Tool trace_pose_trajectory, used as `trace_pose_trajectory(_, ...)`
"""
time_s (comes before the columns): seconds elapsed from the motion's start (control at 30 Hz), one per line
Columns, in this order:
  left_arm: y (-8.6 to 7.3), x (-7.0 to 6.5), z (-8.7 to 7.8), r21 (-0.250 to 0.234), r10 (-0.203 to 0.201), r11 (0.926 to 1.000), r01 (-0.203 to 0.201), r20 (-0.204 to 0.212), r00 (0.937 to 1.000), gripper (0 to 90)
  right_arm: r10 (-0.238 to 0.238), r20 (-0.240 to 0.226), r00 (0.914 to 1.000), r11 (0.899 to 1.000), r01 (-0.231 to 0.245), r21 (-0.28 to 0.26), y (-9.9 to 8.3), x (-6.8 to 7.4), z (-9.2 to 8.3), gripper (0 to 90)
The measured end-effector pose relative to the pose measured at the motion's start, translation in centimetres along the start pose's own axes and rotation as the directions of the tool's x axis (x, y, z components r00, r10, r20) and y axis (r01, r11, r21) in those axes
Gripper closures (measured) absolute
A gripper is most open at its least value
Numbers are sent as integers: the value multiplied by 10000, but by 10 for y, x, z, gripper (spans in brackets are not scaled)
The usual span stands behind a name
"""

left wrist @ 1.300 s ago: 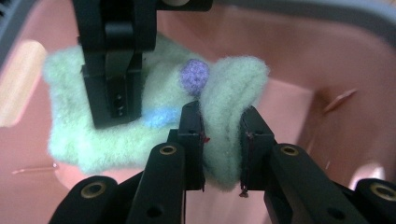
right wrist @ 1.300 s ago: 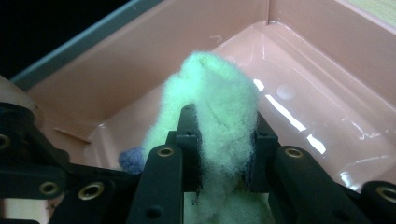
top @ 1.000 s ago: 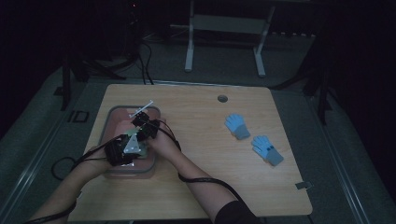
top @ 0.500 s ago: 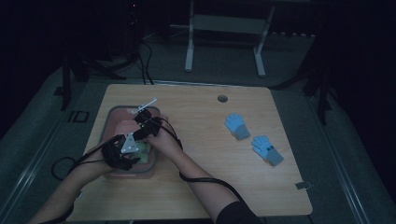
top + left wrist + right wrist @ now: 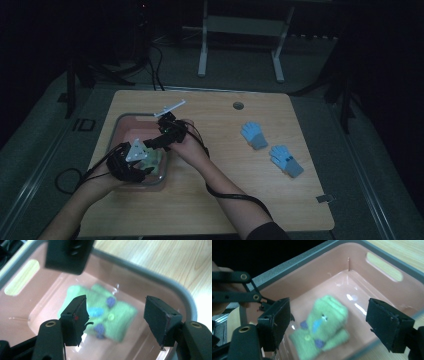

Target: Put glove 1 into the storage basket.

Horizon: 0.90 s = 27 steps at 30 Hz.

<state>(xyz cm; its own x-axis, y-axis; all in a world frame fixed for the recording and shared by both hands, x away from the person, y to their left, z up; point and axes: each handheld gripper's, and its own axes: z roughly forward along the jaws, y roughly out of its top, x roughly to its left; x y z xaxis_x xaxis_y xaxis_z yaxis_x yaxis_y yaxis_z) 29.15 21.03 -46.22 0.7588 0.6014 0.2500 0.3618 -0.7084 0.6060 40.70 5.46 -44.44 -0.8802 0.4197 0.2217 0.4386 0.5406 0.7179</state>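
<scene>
Green gloves point(image 5: 100, 315) lie in the pink bin point(image 5: 122, 125), lower left of the high view, directly below both grippers. Left gripper point(image 5: 116, 317) and right gripper point(image 5: 328, 322) have just been opening; both stand apart, empty.

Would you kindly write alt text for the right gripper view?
A green glove with blue and purple dots lies on the floor of a pink bin. The right gripper hangs above it, its black jaws open, having just been opening, with nothing clamped between them.

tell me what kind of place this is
Probably a dim lab or recording room: a bare wooden table, a pink bin holding a green glove, two blue gloves, and cabled grippers.
</scene>
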Motion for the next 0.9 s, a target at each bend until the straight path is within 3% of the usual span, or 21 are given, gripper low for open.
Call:
trace_pose_trajectory(0.33, 23, -16, 8, -225, -97, 9997, 112, 653, 9978, 361, -63, 198, 9998, 9994, 69, -326, -31, -15, -36, 182)
trace_pose_trajectory(0.5, 36, -27, 15, -212, 266, 9995, -248, 872, 9958, 362, -169, 454, 9988, 9994, 182, -293, -49, -22, -53, 177)
trace_pose_trajectory(0.77, 55, -45, 29, -400, 411, 9985, -361, 1317, 9904, 364, 79, 723, 9973, 9995, -57, -307, -73, -34, -73, 175)
trace_pose_trajectory(0.9, 63, -55, 35, -396, 489, 9982, -441, 1301, 9903, 364, 260, 843, 9961, 9989, -225, -423, -85, -41, -85, 174)
